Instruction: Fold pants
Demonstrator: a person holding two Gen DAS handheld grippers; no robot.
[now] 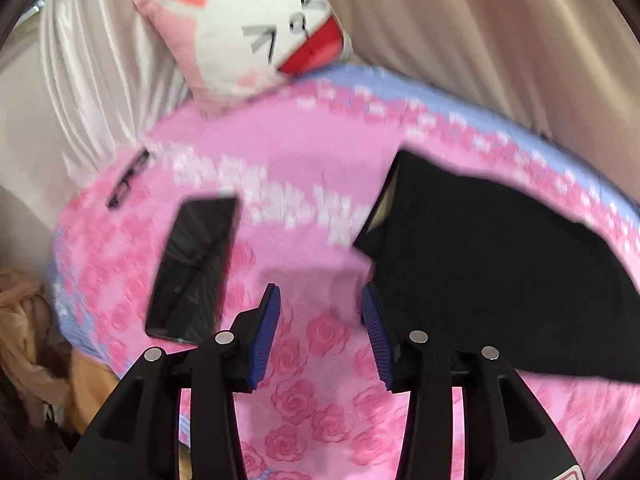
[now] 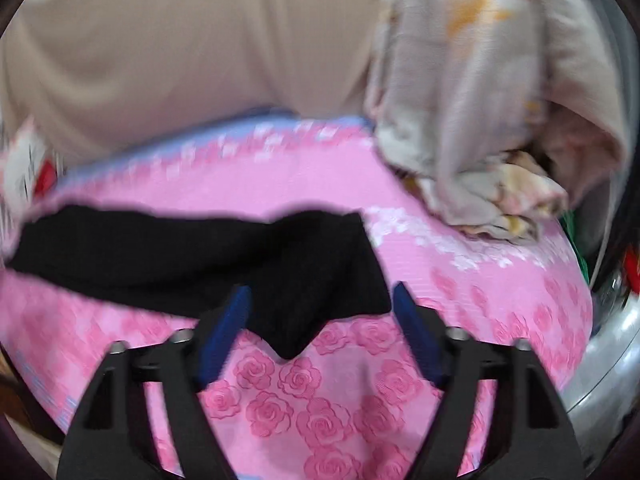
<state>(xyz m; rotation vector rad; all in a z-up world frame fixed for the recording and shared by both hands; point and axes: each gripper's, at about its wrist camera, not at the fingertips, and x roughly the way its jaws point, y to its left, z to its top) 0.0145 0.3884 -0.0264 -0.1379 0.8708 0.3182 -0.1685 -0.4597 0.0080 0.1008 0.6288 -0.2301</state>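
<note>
Both wrist views close above pants, overlapping.

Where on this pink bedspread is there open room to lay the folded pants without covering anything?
Bare pink bedspread lies between the phone and the black pants, running toward the cat pillow. Another free patch shows in the right wrist view, between the pants and the crumpled floral cloth. The phone and glasses crowd the left edge.
</note>
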